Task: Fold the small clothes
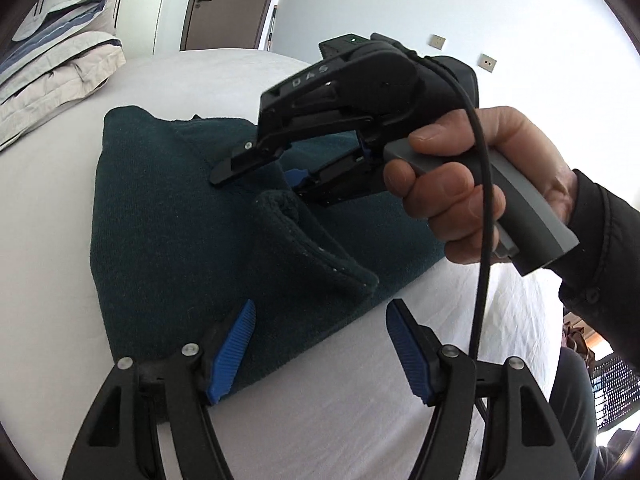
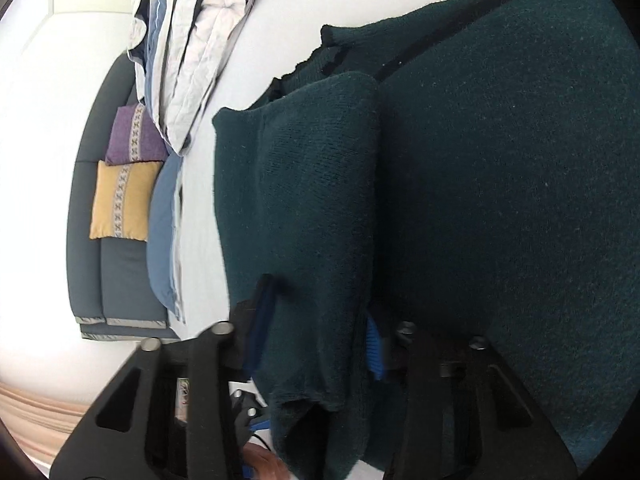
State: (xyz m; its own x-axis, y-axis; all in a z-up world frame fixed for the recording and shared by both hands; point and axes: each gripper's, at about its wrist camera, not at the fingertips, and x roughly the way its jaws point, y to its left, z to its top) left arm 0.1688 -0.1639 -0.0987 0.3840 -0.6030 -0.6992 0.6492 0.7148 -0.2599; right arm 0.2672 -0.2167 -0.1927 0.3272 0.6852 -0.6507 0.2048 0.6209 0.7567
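A dark green knit sweater [image 1: 168,216] lies on a white bed [image 1: 48,248]. One sleeve [image 1: 308,240] is folded across its body. My left gripper [image 1: 320,344] is open and empty, above the sweater's near edge. My right gripper [image 1: 260,180], held by a hand, is over the middle of the sweater with its jaws apart around the end of the sleeve. In the right wrist view the sleeve [image 2: 316,240] runs between the two blue pads of my right gripper [image 2: 316,332], over the sweater's body [image 2: 500,200]. The pads stand wide apart beside the cloth.
Folded bedding [image 1: 56,64] is stacked at the far left of the bed; it also shows in the right wrist view [image 2: 196,40]. A grey sofa [image 2: 120,280] with a purple cushion [image 2: 134,136] and a yellow cushion [image 2: 122,200] stands beyond the bed. A black cable [image 1: 482,240] hangs from the right gripper.
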